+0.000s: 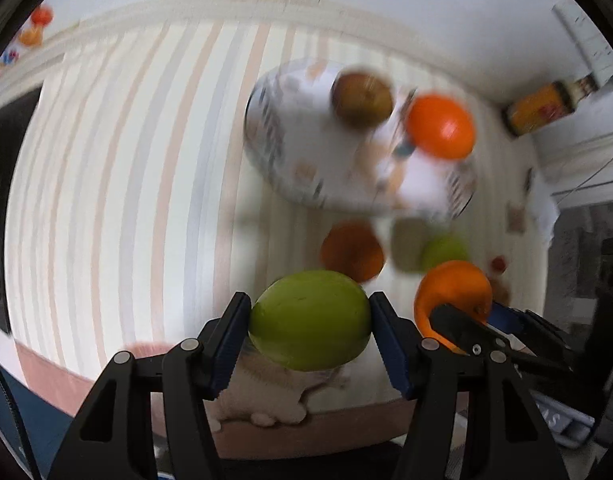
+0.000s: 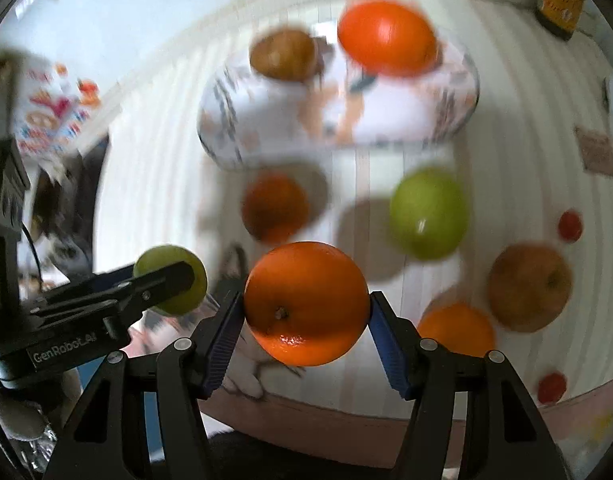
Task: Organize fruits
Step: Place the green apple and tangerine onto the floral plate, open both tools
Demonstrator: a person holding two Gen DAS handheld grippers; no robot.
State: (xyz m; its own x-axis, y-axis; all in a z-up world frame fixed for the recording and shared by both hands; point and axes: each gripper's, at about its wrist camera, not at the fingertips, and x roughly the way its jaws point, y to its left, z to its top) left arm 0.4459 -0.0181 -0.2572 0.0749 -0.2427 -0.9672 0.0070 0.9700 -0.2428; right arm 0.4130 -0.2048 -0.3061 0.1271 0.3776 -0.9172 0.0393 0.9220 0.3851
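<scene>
Green apple (image 1: 309,320) clamped in the left hand-held gripper (image 1: 310,320), orange (image 2: 305,303) in the right hand-held gripper (image 2: 306,308), both above the striped tabletop's (image 1: 126,200) near edge; its left half lies bare.

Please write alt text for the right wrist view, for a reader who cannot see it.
The right gripper holds an orange above a striped tablecloth. Ahead, a patterned bowl contains two fruits; the left gripper holds a green apple.

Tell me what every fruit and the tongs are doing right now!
Left tongs: shut on green apple, lifted.
Right tongs: shut on held orange, lifted.
Bowl: holds brown fruit and bowl orange.
Loose green apple: on the striped tablecloth.
</scene>
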